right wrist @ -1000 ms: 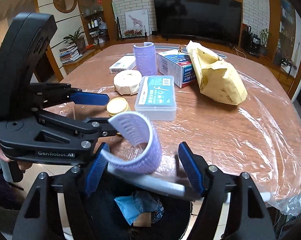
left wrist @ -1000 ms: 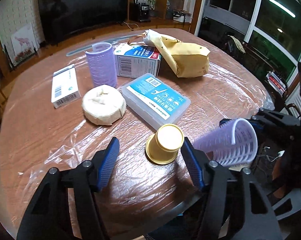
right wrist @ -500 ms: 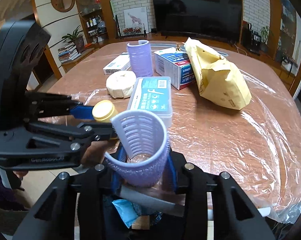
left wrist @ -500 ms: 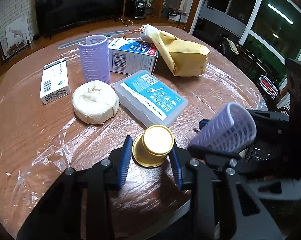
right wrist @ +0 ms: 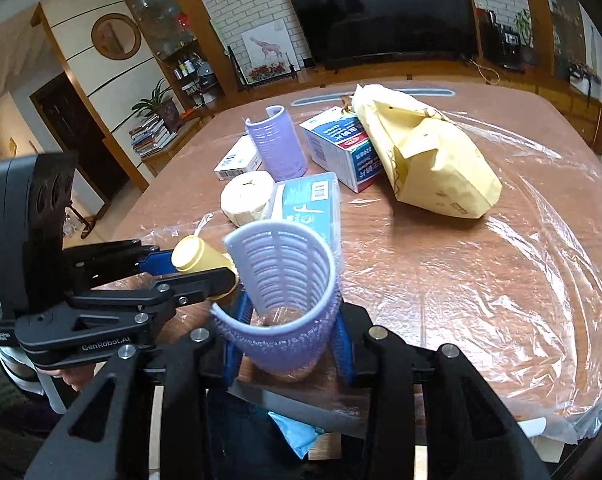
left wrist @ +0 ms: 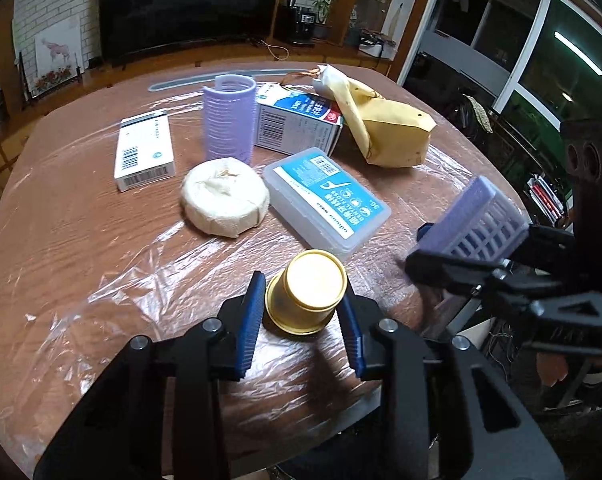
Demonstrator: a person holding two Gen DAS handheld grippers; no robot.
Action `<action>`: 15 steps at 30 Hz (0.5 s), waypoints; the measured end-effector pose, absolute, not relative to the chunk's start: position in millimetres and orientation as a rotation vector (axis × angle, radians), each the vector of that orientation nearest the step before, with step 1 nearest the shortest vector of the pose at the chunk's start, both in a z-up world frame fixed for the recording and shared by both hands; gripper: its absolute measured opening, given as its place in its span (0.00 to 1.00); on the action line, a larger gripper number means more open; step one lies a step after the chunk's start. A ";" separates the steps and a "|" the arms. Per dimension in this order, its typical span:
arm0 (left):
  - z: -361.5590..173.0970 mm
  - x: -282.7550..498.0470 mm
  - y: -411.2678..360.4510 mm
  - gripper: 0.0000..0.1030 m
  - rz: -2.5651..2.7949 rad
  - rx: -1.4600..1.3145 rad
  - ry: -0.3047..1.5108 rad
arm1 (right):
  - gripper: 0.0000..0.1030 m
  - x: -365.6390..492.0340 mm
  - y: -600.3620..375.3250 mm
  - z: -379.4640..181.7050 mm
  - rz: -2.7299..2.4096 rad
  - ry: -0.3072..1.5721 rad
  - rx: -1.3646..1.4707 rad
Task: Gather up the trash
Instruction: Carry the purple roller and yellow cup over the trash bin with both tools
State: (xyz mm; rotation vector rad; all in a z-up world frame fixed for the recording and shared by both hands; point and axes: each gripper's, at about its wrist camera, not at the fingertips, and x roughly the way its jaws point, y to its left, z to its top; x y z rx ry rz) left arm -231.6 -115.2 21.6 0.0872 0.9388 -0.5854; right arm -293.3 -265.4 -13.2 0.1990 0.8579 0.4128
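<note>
left gripper [left wrist: 301,312] grasps cup [left wrist: 307,290] | right gripper [right wrist: 285,344] grasps curler [right wrist: 279,300] (both lifted) | next: drop into bin below fingers

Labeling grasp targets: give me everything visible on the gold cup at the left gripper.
The gold cup is small, metallic-looking and tapered, with a flared rim. It sits upside down on the plastic-covered table, flat base up, tilted a little. The left gripper has a blue pad at each side of it, at or near contact; a firm clamp cannot be confirmed. In the right wrist view it shows pale yellow between those fingers. The floss box lies just behind it.
</note>
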 end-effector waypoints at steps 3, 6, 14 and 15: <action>24.2 -233.9 -112.3 0.36 -0.576 0.079 0.934 | 0.35 -294.2 -270.8 -10.4 0.407 0.861 0.215; 27.1 -236.6 -110.2 0.36 -0.567 0.072 0.928 | 0.35 -296.0 -273.9 -7.2 0.407 0.860 0.221; 37.0 -249.4 -107.5 0.36 -0.560 0.059 0.913 | 0.35 -304.6 -278.8 1.0 0.421 0.861 0.218; 38.6 -251.1 -107.0 0.36 -0.560 0.058 0.909 | 0.35 -306.7 -279.7 2.4 0.423 0.861 0.216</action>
